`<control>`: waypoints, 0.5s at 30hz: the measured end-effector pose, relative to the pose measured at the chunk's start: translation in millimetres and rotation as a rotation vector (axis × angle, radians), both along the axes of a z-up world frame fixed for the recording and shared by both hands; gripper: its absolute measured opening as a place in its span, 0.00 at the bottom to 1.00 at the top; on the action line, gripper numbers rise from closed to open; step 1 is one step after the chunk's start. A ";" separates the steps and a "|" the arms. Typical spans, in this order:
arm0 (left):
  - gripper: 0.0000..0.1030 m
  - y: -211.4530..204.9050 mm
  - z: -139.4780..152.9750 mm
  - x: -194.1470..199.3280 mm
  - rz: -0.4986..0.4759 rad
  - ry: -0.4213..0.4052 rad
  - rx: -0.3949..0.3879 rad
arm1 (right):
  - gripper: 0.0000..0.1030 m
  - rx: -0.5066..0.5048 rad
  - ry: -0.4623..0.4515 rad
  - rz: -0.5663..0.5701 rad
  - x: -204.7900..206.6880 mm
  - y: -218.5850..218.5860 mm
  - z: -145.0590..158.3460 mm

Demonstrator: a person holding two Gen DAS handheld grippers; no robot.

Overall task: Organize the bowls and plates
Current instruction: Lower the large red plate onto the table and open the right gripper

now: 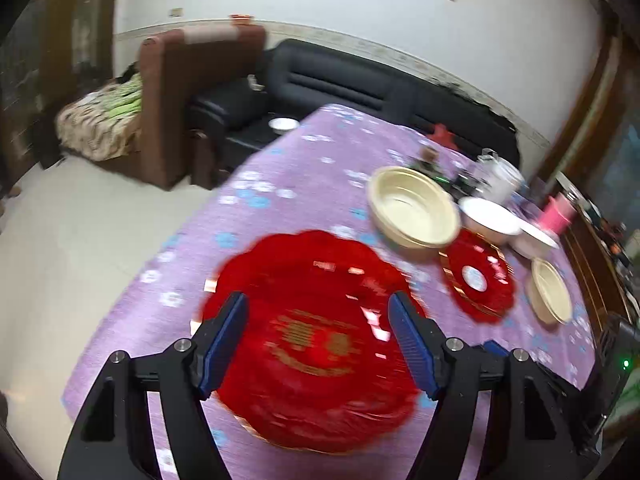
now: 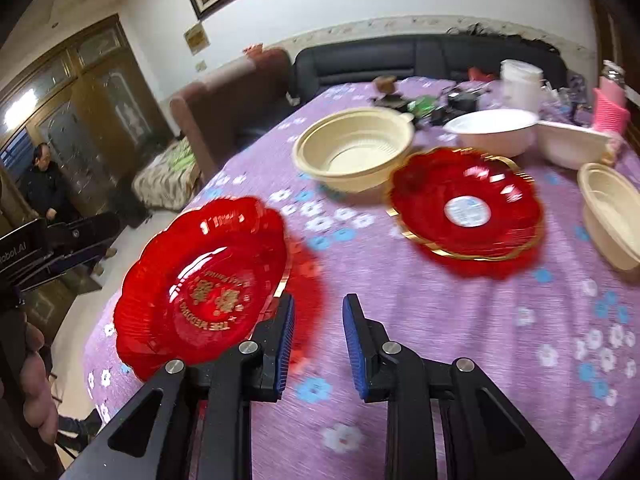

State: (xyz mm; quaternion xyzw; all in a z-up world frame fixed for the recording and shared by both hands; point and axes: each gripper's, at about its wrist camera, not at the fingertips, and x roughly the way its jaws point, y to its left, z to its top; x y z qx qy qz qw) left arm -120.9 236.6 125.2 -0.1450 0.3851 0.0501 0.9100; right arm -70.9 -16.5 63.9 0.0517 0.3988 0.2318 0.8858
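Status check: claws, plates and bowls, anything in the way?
Both claws, left and right, open, holding nothing. Near red plate on table, unstacked; second red plate beside cream bowl. Nothing blocking.

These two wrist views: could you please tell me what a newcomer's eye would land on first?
The big red plate with gold lettering stands out, near the table's front left edge, just beyond the open left claw. A second red plate with a white sticker lies farther back on the purple floral cloth. Behind it sits a cream bowl, with a white bowl to its right.
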 end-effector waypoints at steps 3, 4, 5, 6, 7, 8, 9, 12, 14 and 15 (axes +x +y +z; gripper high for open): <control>0.70 -26.0 2.4 4.5 -0.062 0.005 -0.003 | 0.28 0.013 -0.014 -0.050 -1.3 -26.7 4.5; 0.70 -31.1 2.8 4.8 -0.074 0.006 -0.006 | 0.28 0.014 -0.016 -0.065 -0.2 -34.3 5.0; 0.70 -36.5 2.2 5.1 -0.086 0.008 -0.008 | 0.28 0.015 -0.018 -0.081 -0.2 -43.0 4.9; 0.70 -43.7 1.7 5.5 -0.101 0.010 -0.009 | 0.28 0.015 -0.017 -0.107 0.2 -54.6 4.2; 0.70 -48.6 1.2 5.9 -0.111 0.012 -0.009 | 0.28 0.016 -0.015 -0.123 0.8 -62.5 3.7; 0.70 -55.5 0.1 6.6 -0.127 0.017 -0.007 | 0.28 0.020 -0.009 -0.144 1.8 -73.0 2.3; 0.70 -60.0 -0.8 7.0 -0.135 0.021 -0.006 | 0.28 0.024 -0.004 -0.158 2.5 -78.3 1.1; 0.71 -73.1 -3.8 9.3 -0.159 0.036 -0.003 | 0.28 0.039 0.016 -0.209 5.9 -102.5 -3.8; 0.71 -79.3 -5.0 9.8 -0.166 0.041 0.001 | 0.28 0.051 0.027 -0.230 7.6 -115.1 -6.6; 0.71 -81.3 -5.8 10.5 -0.168 0.045 0.002 | 0.28 0.058 0.033 -0.241 8.6 -120.8 -7.7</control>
